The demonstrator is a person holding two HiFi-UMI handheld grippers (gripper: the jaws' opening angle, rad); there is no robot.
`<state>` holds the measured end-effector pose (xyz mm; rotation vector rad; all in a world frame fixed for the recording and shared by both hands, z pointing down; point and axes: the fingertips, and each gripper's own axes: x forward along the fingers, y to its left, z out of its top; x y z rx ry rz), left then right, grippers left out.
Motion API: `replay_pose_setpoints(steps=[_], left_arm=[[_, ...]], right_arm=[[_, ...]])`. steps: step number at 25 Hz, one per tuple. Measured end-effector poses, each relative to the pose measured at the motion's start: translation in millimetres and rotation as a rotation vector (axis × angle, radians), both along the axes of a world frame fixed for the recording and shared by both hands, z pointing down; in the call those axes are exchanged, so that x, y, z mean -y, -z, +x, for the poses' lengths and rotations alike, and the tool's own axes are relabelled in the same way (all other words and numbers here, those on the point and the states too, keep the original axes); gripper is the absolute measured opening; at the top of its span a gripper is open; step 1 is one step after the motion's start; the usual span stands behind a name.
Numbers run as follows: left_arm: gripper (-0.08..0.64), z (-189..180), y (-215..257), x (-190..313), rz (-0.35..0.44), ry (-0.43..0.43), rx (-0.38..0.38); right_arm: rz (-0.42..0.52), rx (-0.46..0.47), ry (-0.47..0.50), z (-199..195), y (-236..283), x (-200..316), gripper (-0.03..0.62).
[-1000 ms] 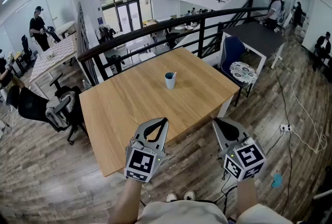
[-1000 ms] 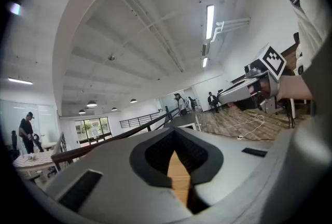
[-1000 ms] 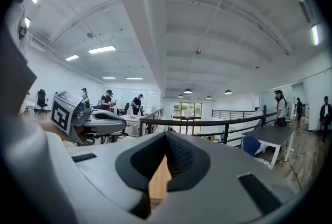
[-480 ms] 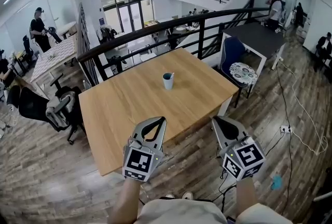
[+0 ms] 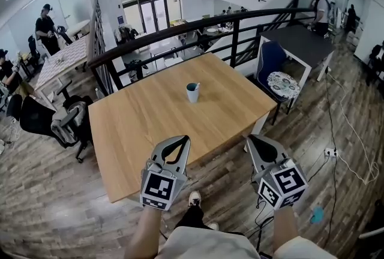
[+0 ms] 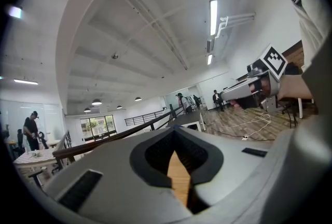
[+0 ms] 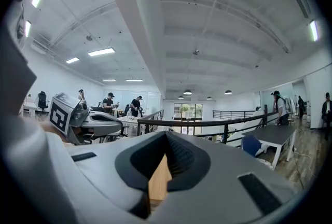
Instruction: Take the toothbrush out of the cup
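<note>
Closest in, both sets of tongs sit at the near edge of the table: the left tongs [image 5: 184, 139] are closed with nothing in them, and the right tongs [image 5: 251, 139] are closed and empty too. Way past them, around the middle of the wooden table [image 5: 150, 126], stands the blue cup [image 5: 192, 94] — toothbrush [image 5: 197, 86] poking out the top, well apart from both.

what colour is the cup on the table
The cup is light blue, clearest in the head view.
</note>
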<state>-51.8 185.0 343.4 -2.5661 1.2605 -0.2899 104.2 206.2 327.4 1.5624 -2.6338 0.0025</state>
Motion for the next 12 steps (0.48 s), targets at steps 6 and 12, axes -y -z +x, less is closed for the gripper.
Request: replay_pose_setpoints(steps=[6, 12], left_arm=[[0.015, 8.5, -3.4, 45.1, 0.004, -0.001, -0.002], [0.015, 19.3, -7.1, 96.9, 0.002, -0.02, 0.002]], right_arm=[[-0.002, 0.001, -0.004, 11.1, -4.3, 44.3, -0.003], [0.007, 0.003, -0.01, 14.6, -2.9, 94.0, -0.003]])
